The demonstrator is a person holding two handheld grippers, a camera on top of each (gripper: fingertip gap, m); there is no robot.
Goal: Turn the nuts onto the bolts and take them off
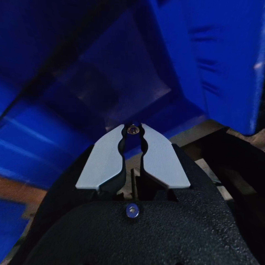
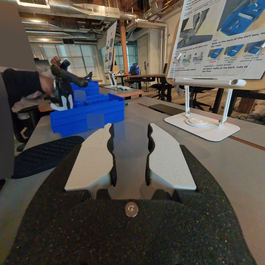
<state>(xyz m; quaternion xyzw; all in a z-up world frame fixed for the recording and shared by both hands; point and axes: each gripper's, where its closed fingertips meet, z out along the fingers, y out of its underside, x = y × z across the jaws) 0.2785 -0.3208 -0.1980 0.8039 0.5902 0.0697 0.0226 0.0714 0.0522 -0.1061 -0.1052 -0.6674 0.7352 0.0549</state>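
Note:
In the left wrist view my left gripper (image 1: 133,129) is shut on a small round metal fastener (image 1: 133,130) with a recess in its end, which looks like a bolt head. It hangs over a dark compartment of a blue bin (image 1: 35,143). The picture is blurred. In the right wrist view the same gripper (image 2: 63,104), held by a hand, points down into the left end of the front blue bin (image 2: 80,120). My right gripper (image 2: 129,129) is open and empty, low over the grey table (image 2: 186,157), to the right of the bin. The bin's contents are hidden.
A second blue bin (image 2: 86,87) stands behind the first. A white stand (image 2: 203,126) holding a printed sheet is at the right. A black mat (image 2: 43,154) lies at the left. A small screwdriver (image 2: 129,103) lies behind the bin.

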